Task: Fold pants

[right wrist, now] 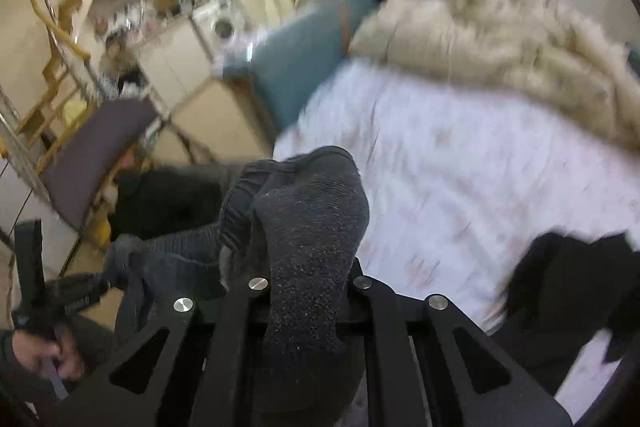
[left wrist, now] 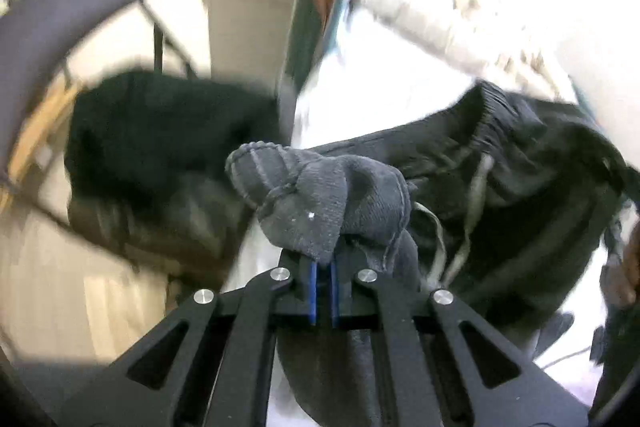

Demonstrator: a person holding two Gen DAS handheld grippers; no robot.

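Both your grippers, left gripper (left wrist: 324, 263) and right gripper (right wrist: 308, 279), clamp grey pants (left wrist: 320, 203) fabric bunched ahead of the jaws. Likely gripping two edges so they hang clear above the bed sheet (right wrist: 460, 163).

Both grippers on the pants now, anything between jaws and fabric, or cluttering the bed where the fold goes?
Nothing visible between jaws and fabric: the left gripper and right gripper are each shut on grey pants cloth. On the bedsheet, a fluffy beige blanket lies at the far side and a black garment at the near right.
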